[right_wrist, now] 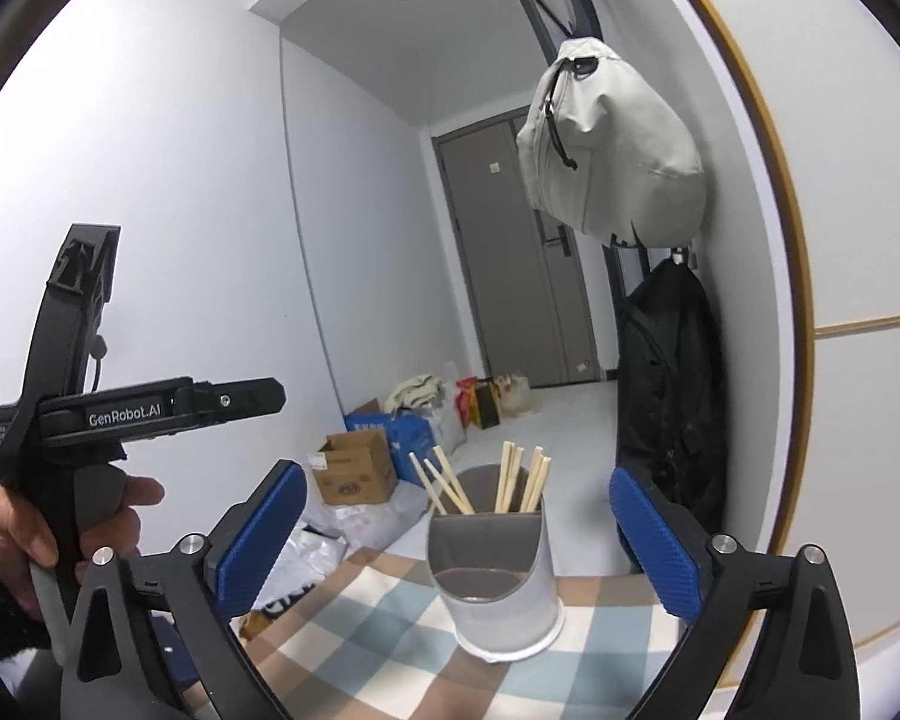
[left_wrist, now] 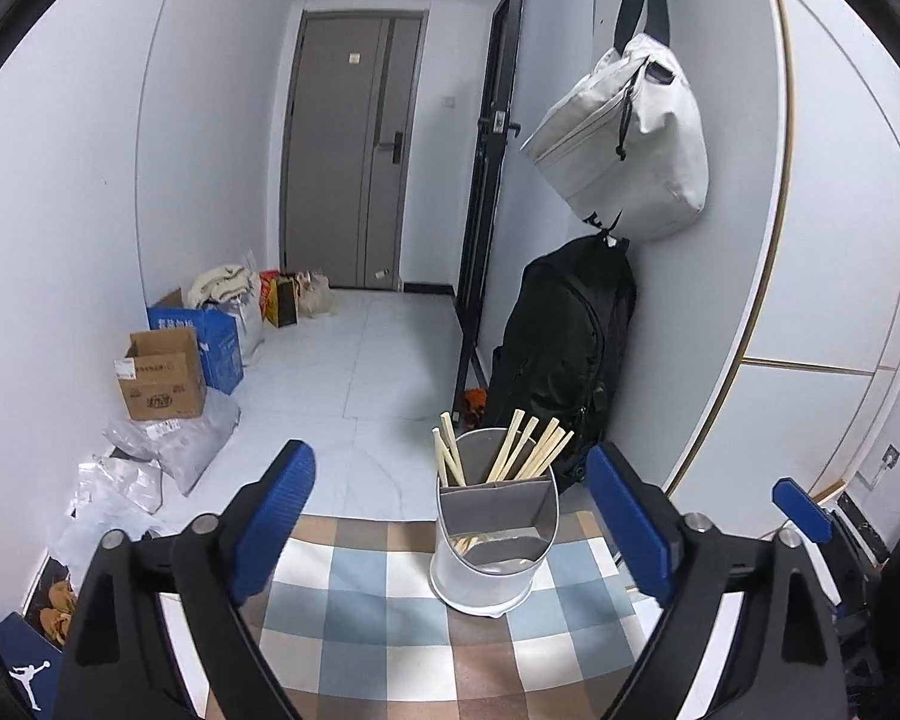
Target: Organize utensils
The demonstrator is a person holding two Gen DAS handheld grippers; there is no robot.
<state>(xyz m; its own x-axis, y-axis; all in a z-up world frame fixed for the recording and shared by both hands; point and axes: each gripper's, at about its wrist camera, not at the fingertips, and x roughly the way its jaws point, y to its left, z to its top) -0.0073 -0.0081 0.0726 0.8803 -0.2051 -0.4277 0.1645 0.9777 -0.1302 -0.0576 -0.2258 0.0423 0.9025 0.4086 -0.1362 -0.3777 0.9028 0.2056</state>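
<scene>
The utensil holder (left_wrist: 491,546) stands upright on the checked tablecloth (left_wrist: 354,618), chopsticks (left_wrist: 528,450) in its rear compartments (front one looks bare). Left gripper (left_wrist: 450,531) and right gripper (right_wrist: 456,540) both have fingers spread, holding nothing.

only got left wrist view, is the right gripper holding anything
Observer: No, the right gripper is open and empty, its blue fingers either side of the grey cylindrical metal utensil holder, not touching.
Operator: front pocket looks cluttered here
Observer: From the right wrist no utensils show there; the pale wooden chopsticks stand in the back compartments.
Operator: who's got my left gripper
Observer: A bare hand grips the left gripper's handle, left of the holder.
</scene>
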